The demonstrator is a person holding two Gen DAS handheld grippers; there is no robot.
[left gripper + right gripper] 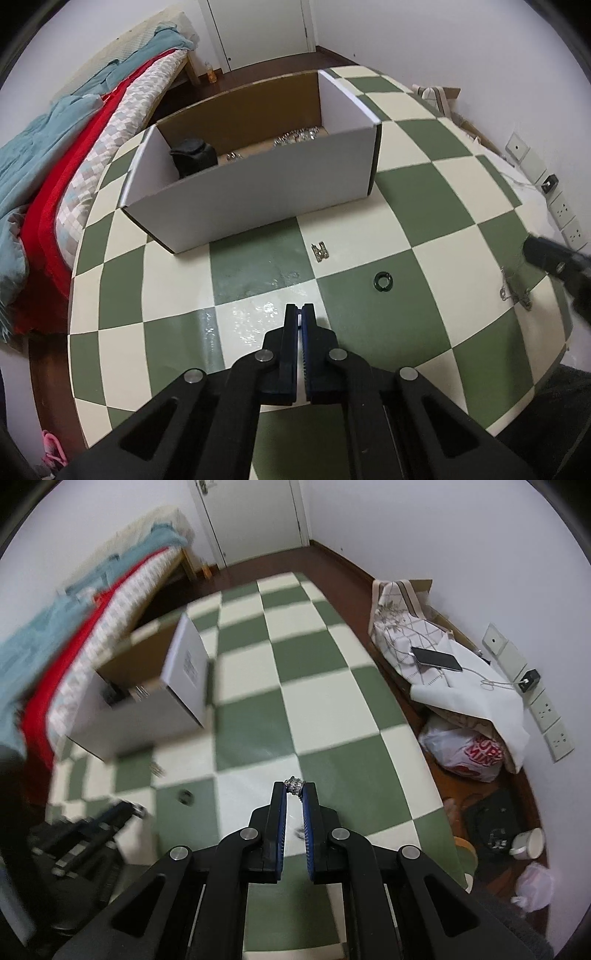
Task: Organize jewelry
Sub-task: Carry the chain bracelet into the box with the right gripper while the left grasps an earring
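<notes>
— Between the right tongs (294, 788), a sparkly ring (294, 785) is pinched at the very tips; box (147, 701) at ten o'clock.
— Carry it level, release low inside. Left tongs (300, 314) pressed together, empty; dark ring (383, 281) waits on the bench (424, 155).

Left tool (299, 307), right tool (294, 785): black plastic linkages, silver round pivot screws, blue ribbed finger pads (307, 823).

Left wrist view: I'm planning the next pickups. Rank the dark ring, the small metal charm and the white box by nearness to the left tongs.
1. dark ring, right of the left tongs.
2. small metal charm, ahead, slightly right.
3. white box, farthest, ahead-left.
</notes>
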